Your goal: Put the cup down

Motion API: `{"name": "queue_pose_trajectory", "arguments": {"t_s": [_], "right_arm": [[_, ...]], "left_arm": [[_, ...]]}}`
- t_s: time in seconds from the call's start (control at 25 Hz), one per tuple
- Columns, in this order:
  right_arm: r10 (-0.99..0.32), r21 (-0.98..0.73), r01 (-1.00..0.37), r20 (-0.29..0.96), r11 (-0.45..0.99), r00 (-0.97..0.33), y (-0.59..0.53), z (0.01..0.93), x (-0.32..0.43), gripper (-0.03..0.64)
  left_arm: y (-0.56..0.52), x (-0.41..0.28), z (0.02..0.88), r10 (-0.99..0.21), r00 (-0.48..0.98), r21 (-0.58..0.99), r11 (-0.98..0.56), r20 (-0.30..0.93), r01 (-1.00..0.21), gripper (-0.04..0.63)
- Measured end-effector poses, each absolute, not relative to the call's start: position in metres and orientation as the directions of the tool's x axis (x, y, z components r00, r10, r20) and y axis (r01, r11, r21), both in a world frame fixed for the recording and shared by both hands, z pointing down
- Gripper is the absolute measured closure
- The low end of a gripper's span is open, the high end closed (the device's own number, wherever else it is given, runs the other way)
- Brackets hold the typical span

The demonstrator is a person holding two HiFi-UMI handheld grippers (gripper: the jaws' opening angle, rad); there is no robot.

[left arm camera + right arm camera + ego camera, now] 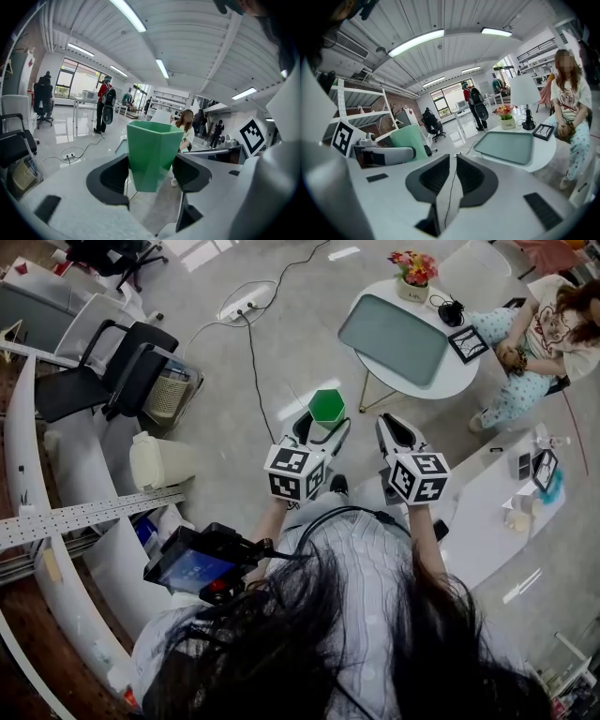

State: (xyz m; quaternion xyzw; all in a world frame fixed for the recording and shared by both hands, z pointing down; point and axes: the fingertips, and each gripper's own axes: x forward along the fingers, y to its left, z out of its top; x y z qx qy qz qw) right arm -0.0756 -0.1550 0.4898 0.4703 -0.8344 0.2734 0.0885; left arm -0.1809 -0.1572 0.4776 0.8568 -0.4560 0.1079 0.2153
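Office floor [281, 362] below, left gripper [153, 172] clamps green cup [154, 143].

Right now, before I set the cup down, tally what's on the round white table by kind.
Tray: 1
Flower pot: 1
Lamp: 1
Black frame: 1
Total: 4
Not counted: the green cup, held in the left gripper.

Items by count. Green cup [326, 406]: 1. Grippers: 2, i.e. L gripper [324, 433] and R gripper [397, 427]. Round white table [457, 373]: 1, w/ tray [394, 338]: 1, flower pot [413, 282]: 1, framed pic [467, 343]: 1. Seated person [539, 334]: 1. Floor power strip [239, 304]: 1. White bin [155, 462]: 1.
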Motion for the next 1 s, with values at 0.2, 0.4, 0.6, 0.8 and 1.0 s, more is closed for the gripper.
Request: {"name": "queue_pose_trajectory", "arguments": {"t_s": [0.2,0.4,0.6,0.8,1.0], "right_arm": [[-0.740,-0.393,-0.836,0.410,0.384,-0.533,-0.163,0.494,-0.070,0.552],[-0.734,-0.405,-0.831,0.414,0.380,-0.538,-0.180,0.501,-0.067,0.552],[-0.727,-0.408,-0.826,0.414,0.390,-0.548,-0.209,0.504,-0.059,0.552],[-0.708,-0.404,-0.819,0.426,0.407,-0.563,-0.247,0.509,-0.050,0.552],[-0.684,-0.403,-0.810,0.442,0.426,-0.580,-0.284,0.514,-0.041,0.552]], "left_arm": [[-0.163,-0.177,0.482,-0.726,0.565,0.275,-0.494,0.392,-0.825,0.290],[-0.175,-0.178,0.491,-0.723,0.555,0.275,-0.481,0.412,-0.832,0.290],[-0.201,-0.175,0.494,-0.737,0.532,0.274,-0.456,0.416,-0.846,0.290],[-0.236,-0.164,0.498,-0.744,0.520,0.280,-0.439,0.420,-0.854,0.290],[-0.268,-0.150,0.503,-0.742,0.517,0.291,-0.429,0.426,-0.855,0.290]]}}
